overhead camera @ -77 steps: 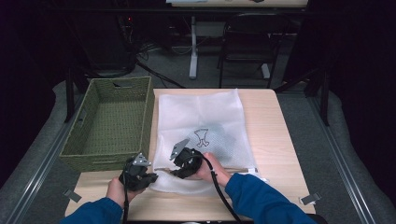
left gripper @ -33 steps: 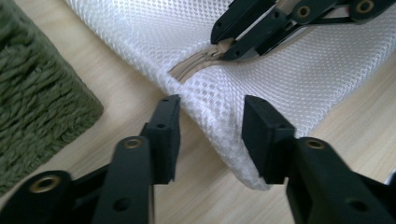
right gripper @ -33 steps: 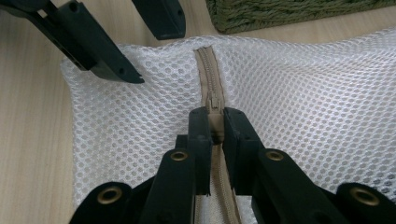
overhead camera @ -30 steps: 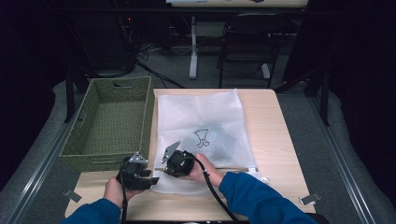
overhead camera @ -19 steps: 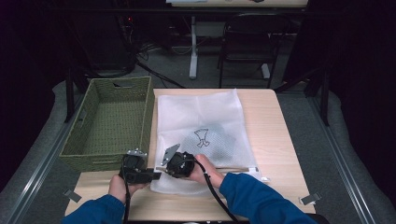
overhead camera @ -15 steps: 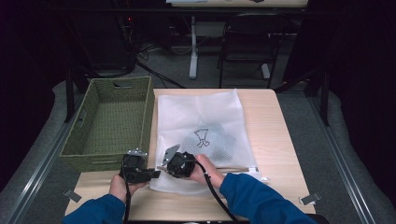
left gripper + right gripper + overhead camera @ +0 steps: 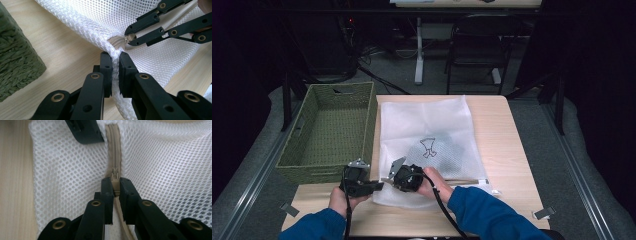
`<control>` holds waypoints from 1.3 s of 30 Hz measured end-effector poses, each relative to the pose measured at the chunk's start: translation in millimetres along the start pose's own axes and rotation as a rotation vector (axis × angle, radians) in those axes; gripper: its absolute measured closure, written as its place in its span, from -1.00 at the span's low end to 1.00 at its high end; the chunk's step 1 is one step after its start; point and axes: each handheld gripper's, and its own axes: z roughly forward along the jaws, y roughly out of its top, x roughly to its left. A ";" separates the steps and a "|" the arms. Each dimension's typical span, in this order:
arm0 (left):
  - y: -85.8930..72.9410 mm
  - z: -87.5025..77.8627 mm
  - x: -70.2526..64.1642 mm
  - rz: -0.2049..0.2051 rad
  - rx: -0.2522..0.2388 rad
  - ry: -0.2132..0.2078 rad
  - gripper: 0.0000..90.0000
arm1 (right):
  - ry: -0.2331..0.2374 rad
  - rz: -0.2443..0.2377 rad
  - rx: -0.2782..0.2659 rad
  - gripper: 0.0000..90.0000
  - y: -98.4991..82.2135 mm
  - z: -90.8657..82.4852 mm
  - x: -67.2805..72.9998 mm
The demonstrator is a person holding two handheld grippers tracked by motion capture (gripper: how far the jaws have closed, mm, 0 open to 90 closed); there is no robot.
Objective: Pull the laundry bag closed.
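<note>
1. Wooden table [image 7: 507, 150] is holding our white mesh bag [image 7: 432, 130], lying flat beside the green basket [image 7: 327, 130].
2. We are pinching the bag's near corner [image 7: 113, 53] with the left gripper [image 7: 114, 62]. Its jaws have just been closing, with the mesh between them.
3. We are squeezing the zipper pull [image 7: 115, 178] with the right gripper [image 7: 115, 188], jaws narrow.
4. We are guessing the bag is soft, light and floppy, so holding the corner tight should help while pulling the zipper.

Mesh bag [image 7: 432, 145] flat on the bench [image 7: 507, 145], basket [image 7: 329, 131] just left of it, both tongs at the bag's near left corner, chair [image 7: 474, 50] behind the bench
</note>
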 end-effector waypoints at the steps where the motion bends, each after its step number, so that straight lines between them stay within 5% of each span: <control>1: 0.1 -0.2 -0.6 0.003 -0.002 -0.001 0.86 | 0.000 0.002 0.005 0.83 -0.9 -0.5 0.3; 39: 0.5 -8.8 1.2 0.007 -0.061 -0.008 0.86 | -0.016 0.033 0.146 0.83 -27.1 -23.6 -3.9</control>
